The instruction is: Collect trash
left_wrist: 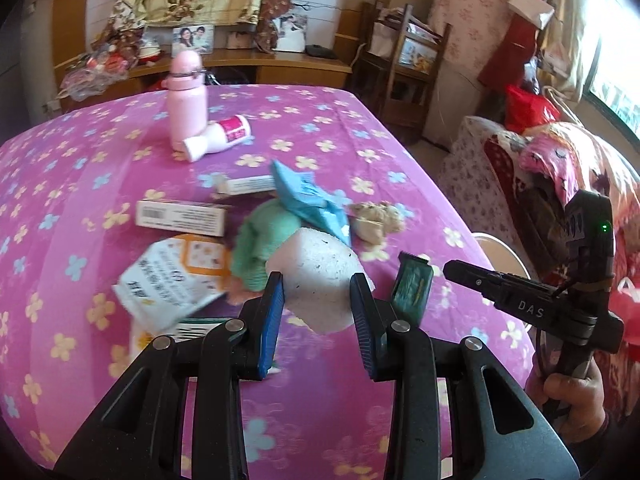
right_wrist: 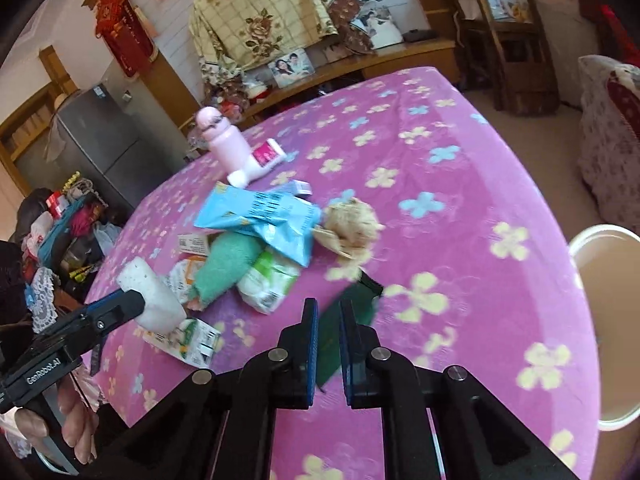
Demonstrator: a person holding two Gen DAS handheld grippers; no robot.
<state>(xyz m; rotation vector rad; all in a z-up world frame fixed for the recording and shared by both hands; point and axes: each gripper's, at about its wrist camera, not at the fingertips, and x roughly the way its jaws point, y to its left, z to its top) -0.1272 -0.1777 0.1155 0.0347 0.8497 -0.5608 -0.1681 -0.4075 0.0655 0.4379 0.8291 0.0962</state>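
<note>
A white foam block point(left_wrist: 316, 276) sits between the blue pads of the left gripper point(left_wrist: 318, 280), whose jaws are clenched on its two sides and hold it just above the pile of litter; in the right wrist view the same block point(right_wrist: 150, 298) hangs at the left, over a small printed carton point(right_wrist: 192, 338). The right gripper point(right_wrist: 329, 312) has its jaws pressed on a dark green wrapper point(right_wrist: 360, 300), a thin flat packet standing between the pads, its far end blurred and its near end hidden behind the fingers. The rest of the trash lies in one heap in the middle of the bench point(right_wrist: 460, 184), which is covered by a pink cloth with pale flowers: one crumpled blue bag point(right_wrist: 260, 220), one green fuzzy wad point(right_wrist: 226, 264), one green-and-white pouch point(right_wrist: 268, 280), one tan crumpled lump point(right_wrist: 352, 222), one long flat box point(left_wrist: 180, 218) and one orange-and-white carton point(left_wrist: 176, 276), partly buried under the others. Farther off stand one pink flask point(left_wrist: 186, 100), upright, and one white bottle with a red label point(left_wrist: 220, 136) lying on its side against it. At the right edge of the bench a white bin point(right_wrist: 608, 320) shows its open mouth, cut off by the picture's border. Print on the packets is too blurred to read.
</note>
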